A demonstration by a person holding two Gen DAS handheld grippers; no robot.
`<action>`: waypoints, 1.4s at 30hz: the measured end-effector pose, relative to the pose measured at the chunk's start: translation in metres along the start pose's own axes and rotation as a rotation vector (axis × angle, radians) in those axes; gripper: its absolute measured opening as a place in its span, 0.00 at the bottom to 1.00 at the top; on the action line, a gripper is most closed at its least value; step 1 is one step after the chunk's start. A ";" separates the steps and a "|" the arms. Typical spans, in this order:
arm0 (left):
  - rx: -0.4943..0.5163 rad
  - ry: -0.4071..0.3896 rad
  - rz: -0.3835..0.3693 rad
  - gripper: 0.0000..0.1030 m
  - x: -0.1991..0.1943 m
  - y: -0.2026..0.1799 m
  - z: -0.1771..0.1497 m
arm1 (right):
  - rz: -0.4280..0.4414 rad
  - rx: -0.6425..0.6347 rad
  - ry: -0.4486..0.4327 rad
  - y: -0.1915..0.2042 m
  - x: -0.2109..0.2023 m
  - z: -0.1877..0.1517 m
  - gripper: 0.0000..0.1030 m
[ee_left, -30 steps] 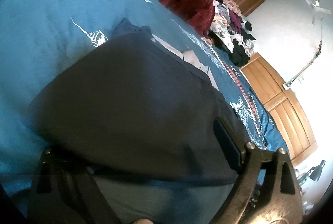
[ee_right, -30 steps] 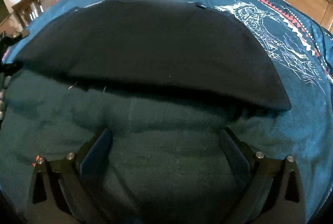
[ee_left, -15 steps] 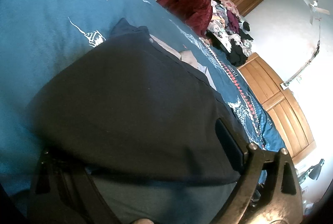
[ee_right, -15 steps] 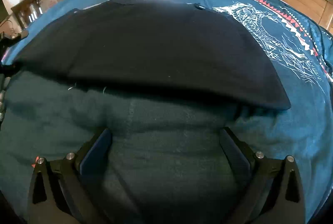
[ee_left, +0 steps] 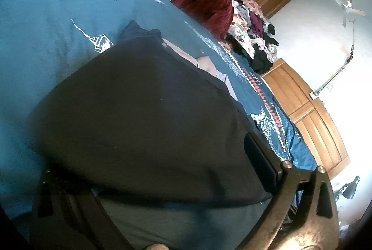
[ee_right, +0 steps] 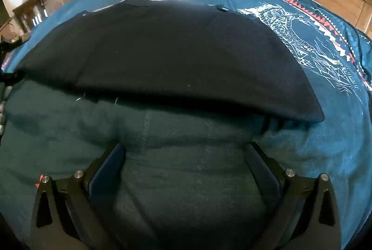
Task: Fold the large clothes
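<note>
While the right tool point(ee_right: 184, 168) rests low on the teal bedspread point(ee_right: 325, 145) with its two fingers spread wide and nothing between them, the dark navy garment point(ee_right: 162, 59) lies just ahead of its tips, apart from them. Its near folded edge runs across the whole width in front of the tool and casts a shadow on the bedspread. At the left tool point(ee_left: 148, 182) the same garment point(ee_left: 144, 110) sits right over the fingers, its edge draped across the gap and hiding the left finger; the right finger point(ee_left: 260, 159) shows beside the cloth, so the tool stands apart, though whether it touches the fabric I cannot tell. The garment looks smooth, flat and doubled over, with a pale lining showing at its far end.
</note>
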State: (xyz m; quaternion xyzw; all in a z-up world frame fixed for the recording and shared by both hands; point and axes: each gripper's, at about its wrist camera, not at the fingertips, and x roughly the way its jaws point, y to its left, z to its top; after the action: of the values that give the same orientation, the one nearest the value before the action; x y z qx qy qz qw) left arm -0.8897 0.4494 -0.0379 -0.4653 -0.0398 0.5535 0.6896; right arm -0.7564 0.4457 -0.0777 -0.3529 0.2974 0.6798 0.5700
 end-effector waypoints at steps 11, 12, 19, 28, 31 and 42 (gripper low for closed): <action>-0.126 -0.023 -0.066 0.92 -0.010 0.011 0.009 | 0.019 0.012 -0.032 -0.002 0.000 -0.004 1.00; -0.135 -0.033 -0.057 0.92 -0.008 0.012 0.010 | 0.020 0.012 -0.033 -0.002 0.000 -0.004 1.00; -0.187 -0.098 0.035 1.00 0.008 0.009 0.016 | 0.028 0.016 -0.036 -0.003 0.000 -0.005 1.00; -0.258 -0.114 0.156 0.01 -0.003 0.020 0.019 | 0.242 0.080 0.051 0.002 -0.065 0.049 0.85; 0.010 -0.131 0.238 0.01 0.001 -0.034 0.024 | 0.321 0.014 -0.028 0.024 -0.082 0.106 0.86; 0.484 -0.147 0.263 0.02 0.031 -0.138 0.011 | 0.644 -0.104 0.182 0.169 0.052 0.320 0.94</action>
State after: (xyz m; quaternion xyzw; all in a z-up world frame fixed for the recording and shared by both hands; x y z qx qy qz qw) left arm -0.7839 0.4872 0.0482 -0.2470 0.1041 0.6637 0.6983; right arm -0.9735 0.7033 0.0637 -0.3286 0.4082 0.8049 0.2786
